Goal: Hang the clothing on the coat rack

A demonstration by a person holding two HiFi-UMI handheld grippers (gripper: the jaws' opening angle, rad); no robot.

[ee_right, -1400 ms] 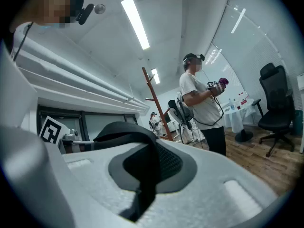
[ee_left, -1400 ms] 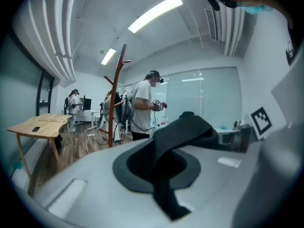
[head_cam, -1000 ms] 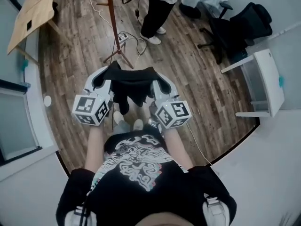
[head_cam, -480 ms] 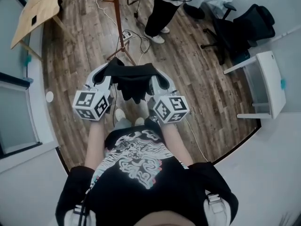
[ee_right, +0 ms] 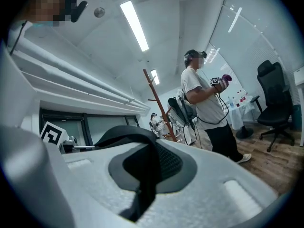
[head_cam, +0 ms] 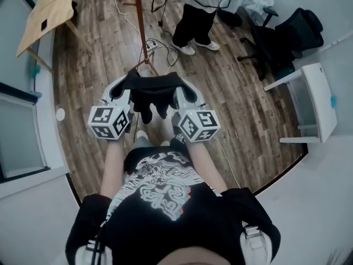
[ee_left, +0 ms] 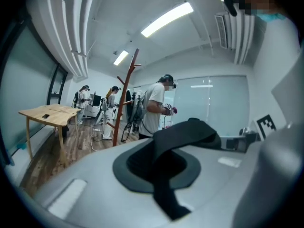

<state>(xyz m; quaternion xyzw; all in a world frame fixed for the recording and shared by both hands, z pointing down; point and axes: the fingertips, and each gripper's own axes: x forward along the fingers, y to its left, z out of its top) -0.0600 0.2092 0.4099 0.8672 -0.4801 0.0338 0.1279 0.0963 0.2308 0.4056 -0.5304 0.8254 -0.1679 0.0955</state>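
Note:
A black garment (head_cam: 155,94) hangs stretched between my two grippers at chest height, its folds drooping in the middle. My left gripper (head_cam: 129,86) is shut on the garment's left edge, and black cloth (ee_left: 176,141) runs across its pad. My right gripper (head_cam: 180,88) is shut on the right edge, where a black strip (ee_right: 142,170) crosses its pad. The wooden coat rack (head_cam: 144,31) stands just ahead of the garment, its feet on the floor right beyond the cloth. It also rises as a reddish pole (ee_left: 124,100) in the left gripper view and as a slanting pole (ee_right: 159,104) in the right gripper view.
A person (head_cam: 199,12) in a white top stands right of the rack, cables (head_cam: 157,44) trailing on the wood floor. A wooden table (head_cam: 47,12) is at far left, a black office chair (head_cam: 287,32) and a white stand (head_cam: 311,101) at right.
Both grippers with the garment have drifted a little forward toward the rack's feet. The person by the rack has stepped to the right.

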